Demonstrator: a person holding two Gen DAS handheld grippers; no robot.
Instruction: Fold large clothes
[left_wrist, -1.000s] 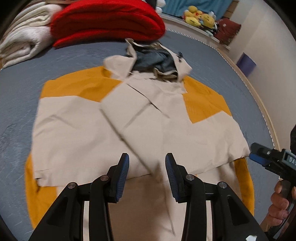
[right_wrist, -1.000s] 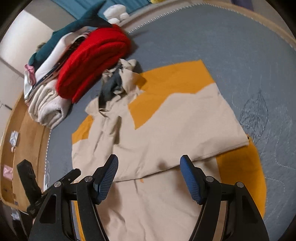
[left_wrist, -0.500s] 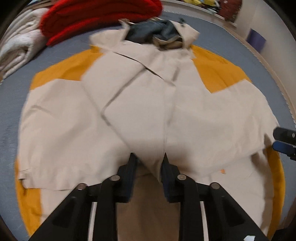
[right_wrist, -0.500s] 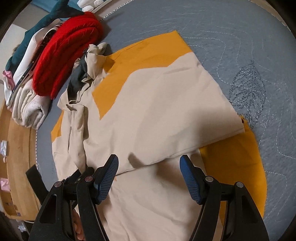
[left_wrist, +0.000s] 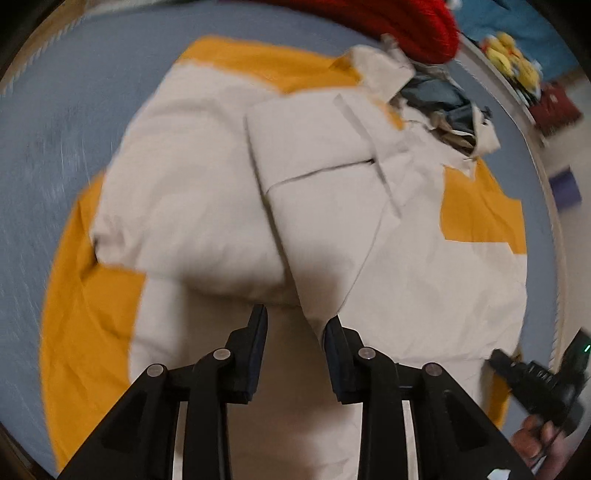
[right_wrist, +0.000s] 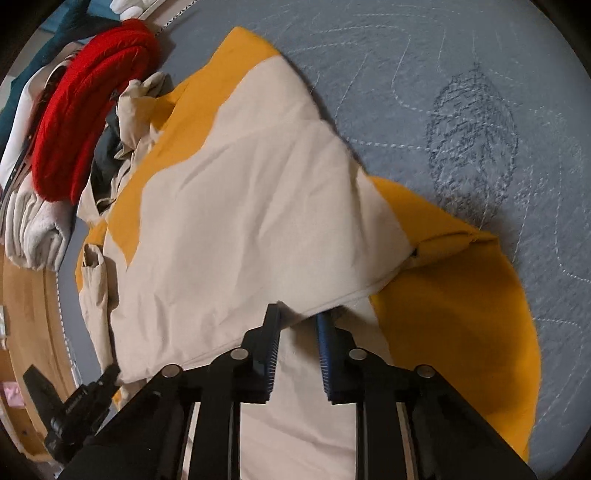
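A large beige and orange jacket (left_wrist: 332, 206) lies spread on the grey-blue bed, its crumpled hood (left_wrist: 436, 99) at the far end. My left gripper (left_wrist: 295, 325) is shut on a raised fold of the beige fabric near the jacket's middle. In the right wrist view the same jacket (right_wrist: 251, 206) fills the middle. My right gripper (right_wrist: 297, 321) is shut on the hem edge of the folded-over beige layer, beside an orange sleeve (right_wrist: 454, 288). The right gripper also shows at the left wrist view's lower right (left_wrist: 532, 373).
A red blanket (right_wrist: 85, 122) and folded white and grey linens (right_wrist: 33, 229) lie beyond the hood. Yellow plush toys (left_wrist: 513, 62) sit at the far edge. The wooden bed frame (right_wrist: 26, 317) runs along the left. The bedspread (right_wrist: 480, 110) has a stitched leaf pattern.
My right gripper went from wide open to shut on the jacket's hem. My left gripper stays shut on the centre fold and has lifted it, bunching the fabric; the view swung right.
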